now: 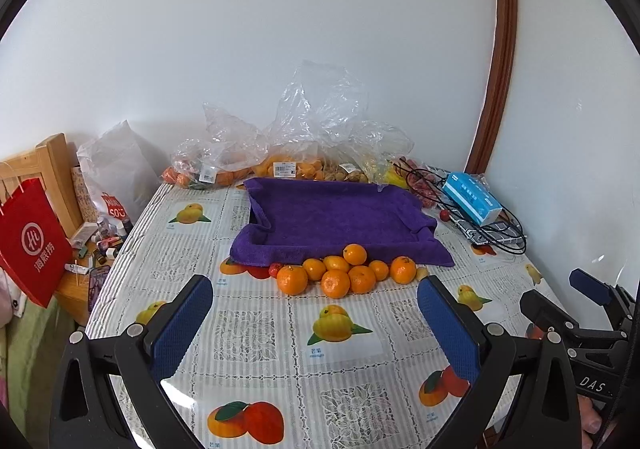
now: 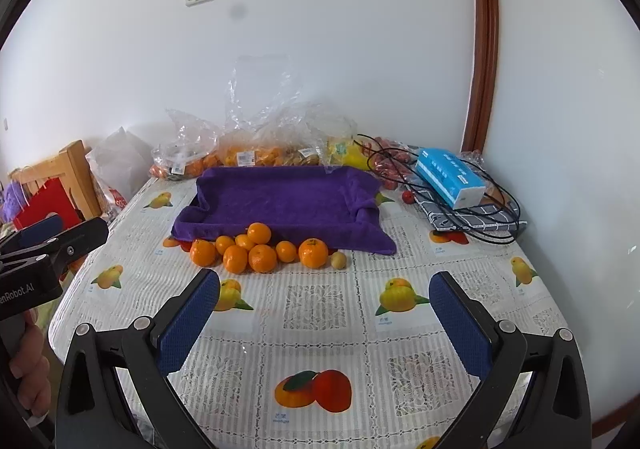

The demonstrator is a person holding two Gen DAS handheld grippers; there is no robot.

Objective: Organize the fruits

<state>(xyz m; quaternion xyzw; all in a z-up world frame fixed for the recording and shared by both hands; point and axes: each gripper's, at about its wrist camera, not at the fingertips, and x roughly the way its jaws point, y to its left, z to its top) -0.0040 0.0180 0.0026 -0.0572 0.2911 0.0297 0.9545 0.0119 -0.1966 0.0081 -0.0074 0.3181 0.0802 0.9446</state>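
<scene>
Several mandarins (image 1: 342, 273) lie in a heap on the fruit-print tablecloth, against the near edge of a tray lined with a purple towel (image 1: 336, 221). The heap (image 2: 260, 249) and the towel tray (image 2: 280, 201) also show in the right wrist view, with a small yellowish fruit (image 2: 339, 260) at the heap's right end. My left gripper (image 1: 316, 301) is open and empty, a short way in front of the heap. My right gripper (image 2: 326, 297) is open and empty, in front of the heap and to its right.
Clear plastic bags of fruit (image 1: 280, 153) line the wall behind the tray. A blue tissue box (image 1: 472, 197) and black cables (image 2: 480, 217) lie at the back right with a small red fruit (image 2: 407, 197). A red paper bag (image 1: 32, 245) and wooden chair stand off the table's left edge.
</scene>
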